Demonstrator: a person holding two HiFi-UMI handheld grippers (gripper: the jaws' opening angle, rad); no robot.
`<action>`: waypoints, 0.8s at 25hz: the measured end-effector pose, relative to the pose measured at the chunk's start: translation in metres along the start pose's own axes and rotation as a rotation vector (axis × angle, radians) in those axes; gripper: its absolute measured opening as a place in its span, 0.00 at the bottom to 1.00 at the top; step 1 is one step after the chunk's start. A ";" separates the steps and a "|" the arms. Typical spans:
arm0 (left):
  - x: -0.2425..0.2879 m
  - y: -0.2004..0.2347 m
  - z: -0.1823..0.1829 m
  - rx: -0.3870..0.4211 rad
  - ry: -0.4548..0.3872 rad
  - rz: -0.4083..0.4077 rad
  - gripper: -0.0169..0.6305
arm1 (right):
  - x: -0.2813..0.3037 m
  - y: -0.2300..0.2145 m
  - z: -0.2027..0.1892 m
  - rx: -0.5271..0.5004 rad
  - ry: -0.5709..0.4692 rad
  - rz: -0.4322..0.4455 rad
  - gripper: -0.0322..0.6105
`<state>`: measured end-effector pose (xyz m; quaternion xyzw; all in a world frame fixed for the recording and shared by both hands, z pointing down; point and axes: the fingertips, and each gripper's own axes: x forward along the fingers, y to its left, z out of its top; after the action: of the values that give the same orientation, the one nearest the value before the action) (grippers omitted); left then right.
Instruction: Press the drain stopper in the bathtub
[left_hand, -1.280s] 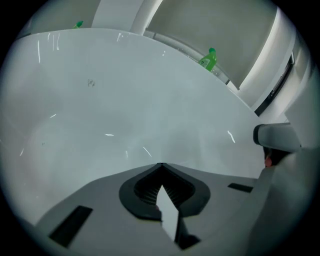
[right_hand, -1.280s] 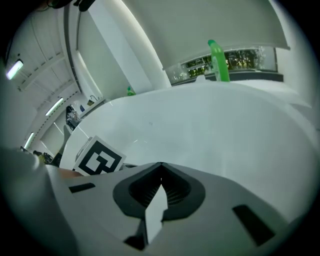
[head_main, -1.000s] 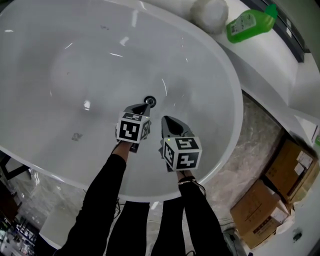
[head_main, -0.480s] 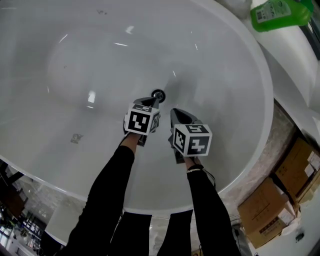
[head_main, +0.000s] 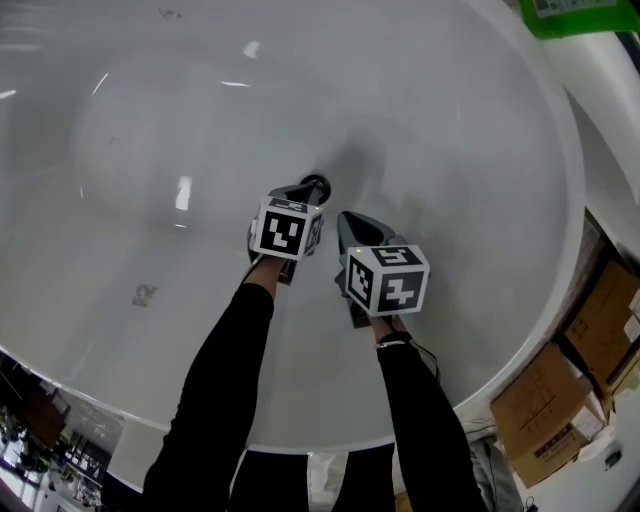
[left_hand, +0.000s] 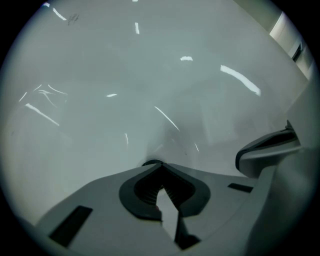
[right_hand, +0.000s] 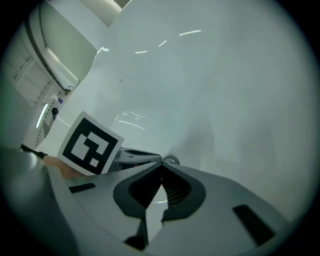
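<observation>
1. I judge the step in hand to be the final approach to the press. My left gripper is down in the glossy white oval bathtub, its tips at the near-left edge of the small round dark-and-chrome drain stopper. The stopper sits at the middle of the tub floor. In the left gripper view the jaws are pressed together with nothing between them, and the stopper peeks out just beyond the tips. I cannot tell whether they touch it.

2. As I see it, the next move calls for nudging those closed tips slightly far and right, so that they centre on the stopper cap. Then comes a firm push straight down. The tub floor is smooth and curved, so an off-centre push could let the tips skid off.

3. My left arm, in a black sleeve, reaches from the near edge far into the tub. The gripper is tilted forward and down, nose toward the drain.

4. My right gripper hovers just right of and nearer than the left one, close beside it and short of the stopper. In its own view the jaws are closed and empty, and the stopper shows just past the tips. The right arm's black sleeve runs alongside the left.
</observation>
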<state>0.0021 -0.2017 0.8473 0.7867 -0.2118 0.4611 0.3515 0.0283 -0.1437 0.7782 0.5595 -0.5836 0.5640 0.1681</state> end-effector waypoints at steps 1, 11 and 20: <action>0.004 0.000 -0.004 -0.001 0.006 0.002 0.04 | 0.003 0.000 -0.002 0.012 0.002 0.008 0.04; 0.038 0.002 -0.023 0.032 0.084 0.016 0.04 | 0.010 -0.008 0.001 0.101 -0.011 0.016 0.04; 0.047 0.008 -0.029 0.079 0.103 0.054 0.04 | 0.013 -0.007 0.003 0.083 -0.023 0.000 0.04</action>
<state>0.0032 -0.1855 0.9012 0.7691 -0.1964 0.5183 0.3182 0.0316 -0.1502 0.7918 0.5722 -0.5618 0.5813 0.1382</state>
